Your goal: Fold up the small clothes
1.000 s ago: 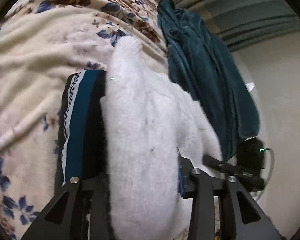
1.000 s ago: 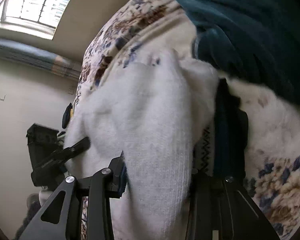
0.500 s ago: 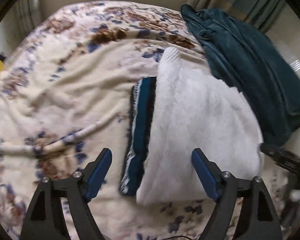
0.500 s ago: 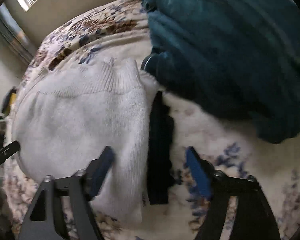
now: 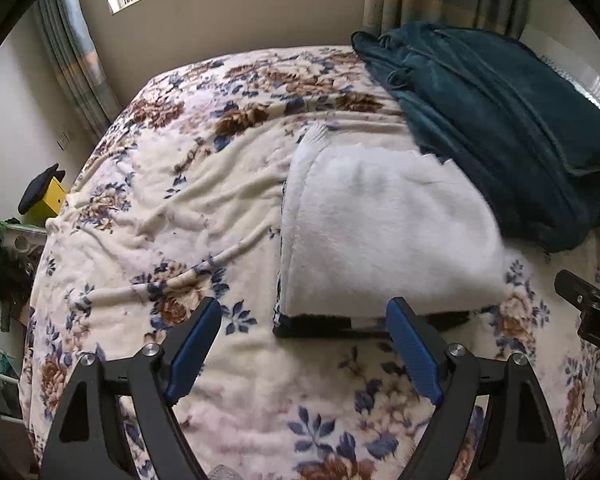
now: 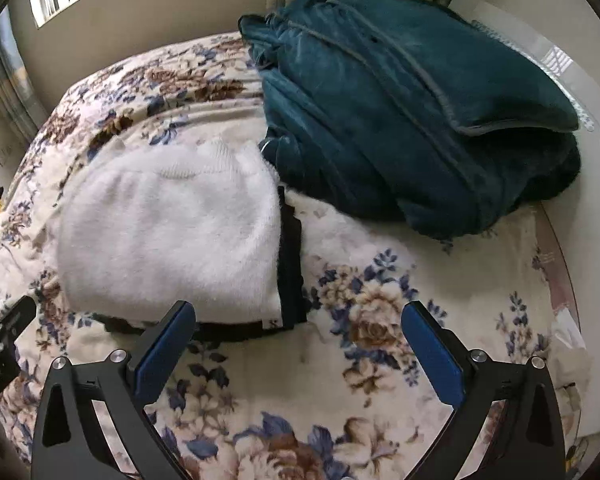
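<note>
A folded white fluffy sweater [image 5: 380,232] [image 6: 168,240] lies on the floral bed blanket [image 5: 172,208], on top of a folded dark garment with a patterned edge [image 5: 312,326] [image 6: 290,264] that sticks out at its near and right sides. My left gripper [image 5: 304,308] hovers open above the stack's near edge, nothing between its blue pads. My right gripper [image 6: 300,308] hangs open just beyond the stack's near right corner, holding nothing. Each gripper's black tip shows at the edge of the other's view.
A bulky teal plush robe [image 5: 500,120] [image 6: 400,120] is heaped at the back right, touching the sweater's far corner. A yellow box with a dark cap [image 5: 48,196] and clutter stand off the bed's left side. Window and curtains run along the far wall.
Both grippers let go of the white sweater, opened wide and lifted up and back. The sweater now lies flat on the dark garment, and far more of the bed shows.
</note>
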The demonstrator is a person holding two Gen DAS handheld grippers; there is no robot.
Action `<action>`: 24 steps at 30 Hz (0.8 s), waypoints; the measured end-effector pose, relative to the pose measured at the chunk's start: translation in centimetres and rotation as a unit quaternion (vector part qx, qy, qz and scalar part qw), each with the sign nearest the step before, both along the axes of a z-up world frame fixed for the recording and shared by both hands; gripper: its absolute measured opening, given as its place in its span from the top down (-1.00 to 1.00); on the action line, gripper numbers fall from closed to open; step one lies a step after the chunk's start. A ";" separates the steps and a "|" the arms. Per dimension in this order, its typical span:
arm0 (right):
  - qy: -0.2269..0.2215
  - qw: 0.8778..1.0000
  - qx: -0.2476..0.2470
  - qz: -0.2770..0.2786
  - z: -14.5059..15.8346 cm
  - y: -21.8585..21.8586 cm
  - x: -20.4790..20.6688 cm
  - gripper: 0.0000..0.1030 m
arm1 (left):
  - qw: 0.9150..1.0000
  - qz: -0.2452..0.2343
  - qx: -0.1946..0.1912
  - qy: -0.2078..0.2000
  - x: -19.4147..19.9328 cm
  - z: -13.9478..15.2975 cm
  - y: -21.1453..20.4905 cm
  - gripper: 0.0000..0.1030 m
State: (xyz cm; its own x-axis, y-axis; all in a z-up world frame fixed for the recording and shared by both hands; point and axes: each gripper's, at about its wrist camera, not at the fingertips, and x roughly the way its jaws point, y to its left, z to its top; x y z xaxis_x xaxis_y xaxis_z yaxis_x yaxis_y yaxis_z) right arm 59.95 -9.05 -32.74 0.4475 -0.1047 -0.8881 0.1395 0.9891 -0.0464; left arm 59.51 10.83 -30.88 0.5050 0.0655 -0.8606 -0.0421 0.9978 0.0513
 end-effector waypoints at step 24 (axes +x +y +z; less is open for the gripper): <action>-0.162 0.986 -0.029 0.034 30.1 0.3 -27.4 -1.00 | 0.992 -0.015 -0.002 -0.127 -21.9 24.1 -2.7 -0.63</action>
